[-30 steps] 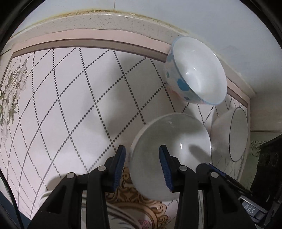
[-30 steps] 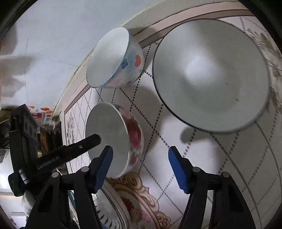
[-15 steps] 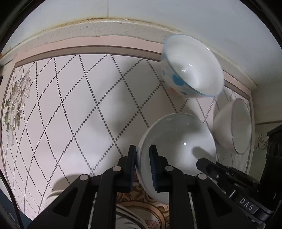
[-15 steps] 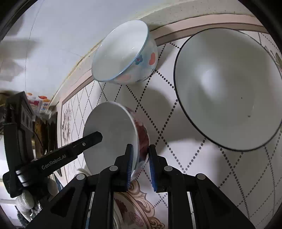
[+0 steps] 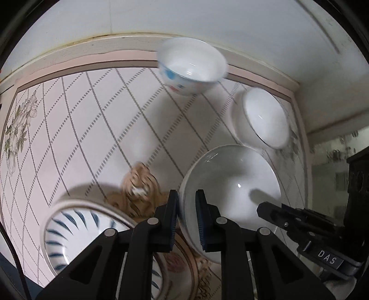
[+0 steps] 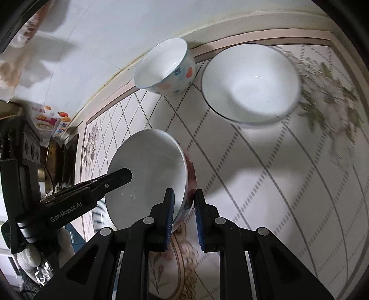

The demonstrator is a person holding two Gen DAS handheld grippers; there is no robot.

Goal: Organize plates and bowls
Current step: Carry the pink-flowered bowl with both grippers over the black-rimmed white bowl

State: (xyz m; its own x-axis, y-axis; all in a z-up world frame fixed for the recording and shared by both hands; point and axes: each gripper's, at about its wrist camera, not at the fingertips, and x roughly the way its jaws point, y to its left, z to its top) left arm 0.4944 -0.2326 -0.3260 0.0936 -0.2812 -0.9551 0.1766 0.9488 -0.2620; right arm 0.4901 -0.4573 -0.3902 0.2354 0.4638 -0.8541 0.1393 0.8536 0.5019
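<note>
Both grippers clamp opposite rims of one bowl, white inside with red flowers outside (image 5: 230, 184) (image 6: 147, 170); it hangs tilted above the table. My left gripper (image 5: 186, 207) is shut on its rim. My right gripper (image 6: 183, 207) is shut on the other rim. A small bowl with blue and red spots (image 5: 191, 67) (image 6: 166, 67) stands by the back wall. A white bowl with a dark rim line (image 5: 263, 120) (image 6: 249, 83) stands beside it. A blue-striped dish (image 5: 76, 226) sits on a gold-patterned plate (image 5: 184, 260) (image 6: 182, 260) below the held bowl.
The tabletop (image 5: 92, 115) has a dotted diamond pattern and flower prints, with a pale wall (image 5: 184, 18) behind. Dark equipment and a colourful box (image 6: 53, 120) stand off the table's left end in the right wrist view.
Both grippers closed on the flowered bowl's rims from open. They have since lifted it up and back, so the striped dish and gold plate show below.
</note>
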